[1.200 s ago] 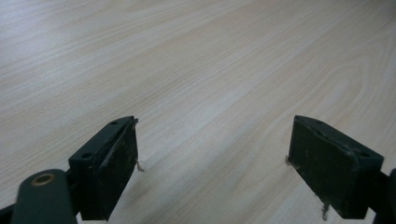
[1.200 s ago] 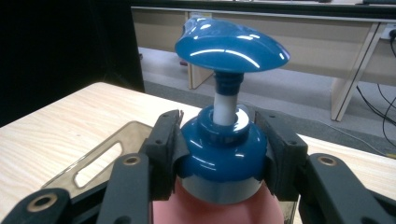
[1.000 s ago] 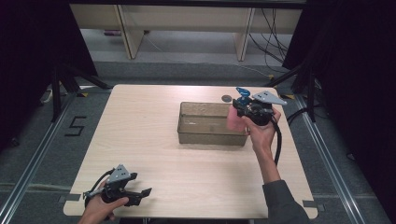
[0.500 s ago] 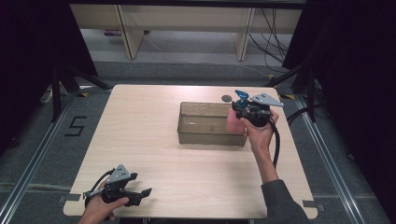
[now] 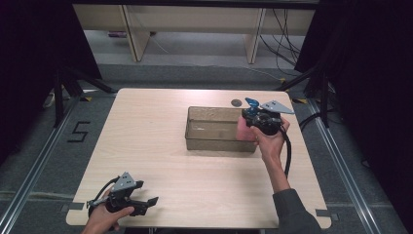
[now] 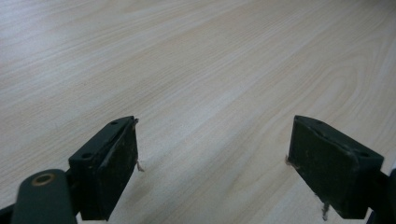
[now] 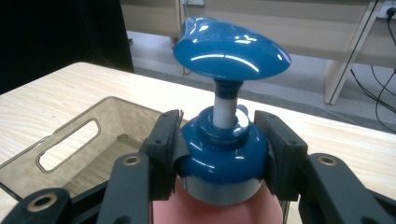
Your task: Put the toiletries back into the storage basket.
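A pump bottle [image 7: 232, 46] with a pink body and a glossy blue pump head stands upright at the right end of a clear smoky bin [image 5: 219, 145]. My right gripper [image 7: 219, 140] is shut on the bottle's blue collar, one pad on each side. From above, the right gripper [image 5: 256, 120] and the bottle [image 5: 242, 130] sit at the bin's right wall; I cannot tell whether the base rests inside. My left gripper [image 5: 146, 204] lies low near the table's front left corner. Its jaws [image 6: 212, 158] stand wide open over bare wood.
The bin [image 7: 70, 140] has a slot handle in its near wall and looks empty. A small dark disc [image 5: 236, 102] lies on the table just behind it. The right gripper's cable [image 5: 288, 151] hangs along the forearm. The table's right edge [image 5: 311, 161] is close.
The right hand with the bottle has drifted slightly toward the person, at the bin's right end. The left gripper has stayed put.
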Available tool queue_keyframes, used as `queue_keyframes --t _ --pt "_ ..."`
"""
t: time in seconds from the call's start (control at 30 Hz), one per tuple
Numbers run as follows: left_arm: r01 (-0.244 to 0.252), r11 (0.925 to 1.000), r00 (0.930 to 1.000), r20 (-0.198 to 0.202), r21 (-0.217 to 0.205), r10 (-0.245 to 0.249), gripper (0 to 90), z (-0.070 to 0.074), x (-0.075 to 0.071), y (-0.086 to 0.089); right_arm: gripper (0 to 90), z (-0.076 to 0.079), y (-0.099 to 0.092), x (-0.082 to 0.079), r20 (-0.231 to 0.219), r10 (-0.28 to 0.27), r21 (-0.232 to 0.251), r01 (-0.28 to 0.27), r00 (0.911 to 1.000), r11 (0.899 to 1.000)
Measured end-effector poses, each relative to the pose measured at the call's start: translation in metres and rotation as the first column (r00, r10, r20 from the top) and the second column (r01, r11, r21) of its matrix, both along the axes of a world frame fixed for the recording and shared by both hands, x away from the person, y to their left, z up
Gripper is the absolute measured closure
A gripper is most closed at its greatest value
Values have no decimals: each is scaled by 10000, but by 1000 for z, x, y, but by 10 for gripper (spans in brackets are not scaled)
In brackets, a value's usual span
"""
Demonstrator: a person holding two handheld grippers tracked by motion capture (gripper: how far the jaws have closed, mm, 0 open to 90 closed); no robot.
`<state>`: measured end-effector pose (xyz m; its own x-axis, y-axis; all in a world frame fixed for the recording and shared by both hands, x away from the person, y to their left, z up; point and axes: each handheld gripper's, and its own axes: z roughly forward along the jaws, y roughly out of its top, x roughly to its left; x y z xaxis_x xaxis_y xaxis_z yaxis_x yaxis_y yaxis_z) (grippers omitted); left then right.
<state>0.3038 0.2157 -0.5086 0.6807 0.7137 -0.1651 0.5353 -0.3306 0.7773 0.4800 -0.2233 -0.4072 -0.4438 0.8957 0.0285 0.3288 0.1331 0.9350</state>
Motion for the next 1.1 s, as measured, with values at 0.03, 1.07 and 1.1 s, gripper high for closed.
queue_keyframes --t 0.03,1.07,1.1 --pt "-127 9999 9999 -1 -88 127 152 0 0 -1 532 -1 0 0 23 -65 -47 65 10000 10000" --pt "-40 10000 10000 12 -59 40 152 1 -2 -1 532 -23 0 -5 -433 -144 -510 122 9990 9986" --pt "-40 10000 10000 12 -59 40 152 1 -2 -1 532 -23 0 -5 -433 -144 -510 122 9990 9986"
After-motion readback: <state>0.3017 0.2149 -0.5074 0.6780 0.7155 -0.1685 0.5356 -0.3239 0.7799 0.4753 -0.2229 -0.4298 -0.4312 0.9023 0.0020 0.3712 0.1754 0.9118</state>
